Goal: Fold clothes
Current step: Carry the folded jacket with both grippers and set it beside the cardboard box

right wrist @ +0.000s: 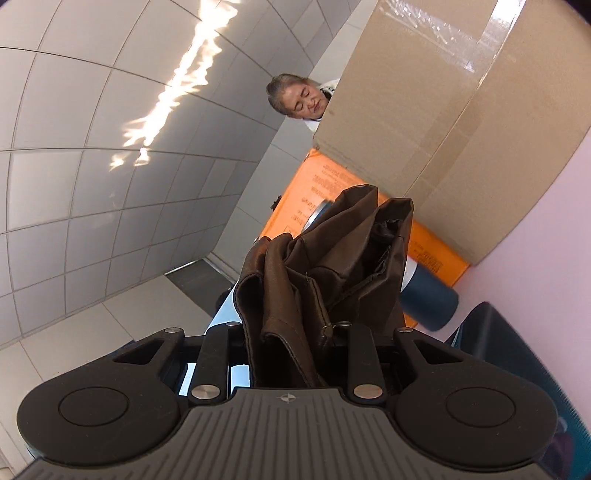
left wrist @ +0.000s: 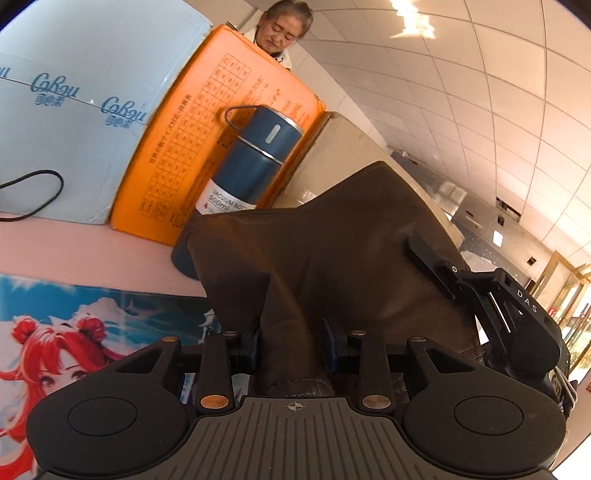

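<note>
A dark brown garment hangs lifted in the air between both grippers. My left gripper is shut on a bunched edge of it, and the cloth spreads upward from the jaws. The right gripper shows in the left wrist view at the right, pinching the garment's other edge. In the right wrist view my right gripper is shut on folded, stitched layers of the brown garment, which rise in front of the camera. Both cameras tilt up toward the ceiling.
A blue vacuum bottle stands on the pink table against an orange box, with a pale blue carton left and a cardboard box nearby. A woman stands behind the boxes. An anime print lies below.
</note>
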